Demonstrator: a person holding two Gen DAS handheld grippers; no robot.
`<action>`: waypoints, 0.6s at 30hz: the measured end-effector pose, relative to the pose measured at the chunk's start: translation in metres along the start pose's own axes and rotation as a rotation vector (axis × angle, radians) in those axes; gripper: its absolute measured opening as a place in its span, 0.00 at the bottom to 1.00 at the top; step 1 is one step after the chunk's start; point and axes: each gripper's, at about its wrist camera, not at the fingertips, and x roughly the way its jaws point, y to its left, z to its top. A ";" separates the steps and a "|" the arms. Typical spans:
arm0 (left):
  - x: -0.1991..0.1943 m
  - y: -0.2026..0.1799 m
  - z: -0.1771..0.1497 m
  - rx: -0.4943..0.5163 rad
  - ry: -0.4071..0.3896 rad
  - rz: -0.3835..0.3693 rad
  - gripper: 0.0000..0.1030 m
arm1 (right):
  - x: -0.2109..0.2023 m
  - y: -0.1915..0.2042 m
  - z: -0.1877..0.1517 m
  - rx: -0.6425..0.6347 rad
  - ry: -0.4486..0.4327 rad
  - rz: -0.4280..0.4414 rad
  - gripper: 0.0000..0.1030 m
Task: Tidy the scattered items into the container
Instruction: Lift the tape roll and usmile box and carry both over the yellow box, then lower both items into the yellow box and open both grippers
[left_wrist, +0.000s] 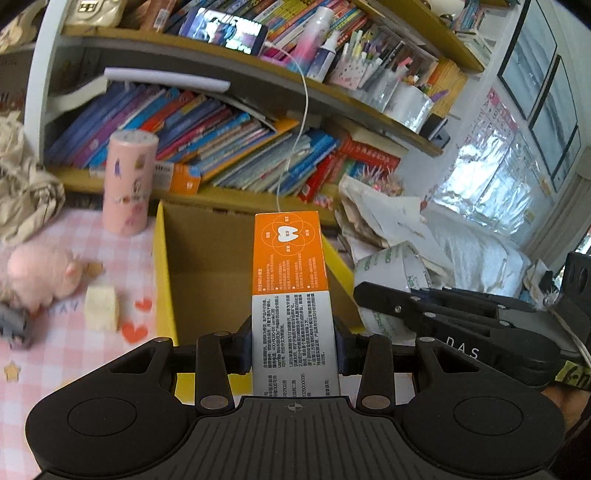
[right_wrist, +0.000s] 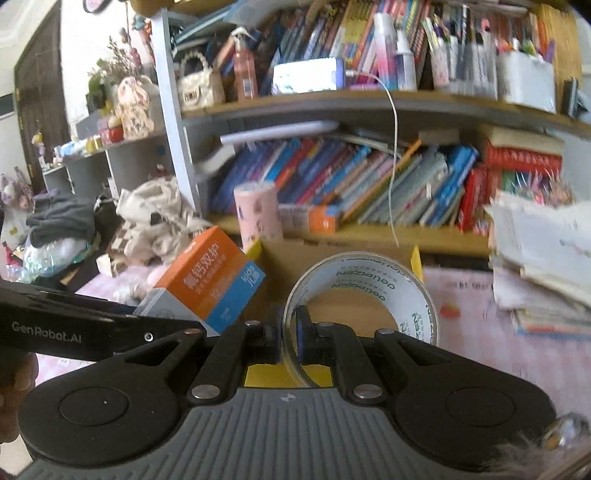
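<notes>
My left gripper (left_wrist: 294, 350) is shut on an orange and white toothpaste box (left_wrist: 290, 280) and holds it over the open yellow cardboard box (left_wrist: 162, 266). My right gripper (right_wrist: 289, 341) is shut on the wall of a clear tape roll (right_wrist: 369, 291), held above the same yellow box (right_wrist: 415, 258). The toothpaste box (right_wrist: 214, 284) shows at the left in the right wrist view. The tape roll (left_wrist: 391, 269) and the right gripper's body show at the right in the left wrist view. A pink plush toy (left_wrist: 44, 273), a cream sponge block (left_wrist: 101, 308) and a grey item (left_wrist: 14, 326) lie on the pink checked cloth left of the box.
A pink cylinder (left_wrist: 129, 181) stands behind the box's left corner. A bookshelf (left_wrist: 236, 144) full of books runs along the back, with a white cable (left_wrist: 304, 122) hanging down. A pile of papers (right_wrist: 543, 254) lies to the right. Crumpled cloth (left_wrist: 22, 192) lies at the far left.
</notes>
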 end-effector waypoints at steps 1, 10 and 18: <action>0.004 -0.001 0.005 0.003 -0.005 0.007 0.38 | 0.004 -0.004 0.005 -0.007 -0.005 0.011 0.07; 0.053 0.004 0.040 0.004 -0.032 0.142 0.38 | 0.067 -0.029 0.036 -0.075 0.055 0.116 0.07; 0.107 0.015 0.044 0.010 0.075 0.239 0.22 | 0.135 -0.048 0.029 -0.070 0.225 0.149 0.07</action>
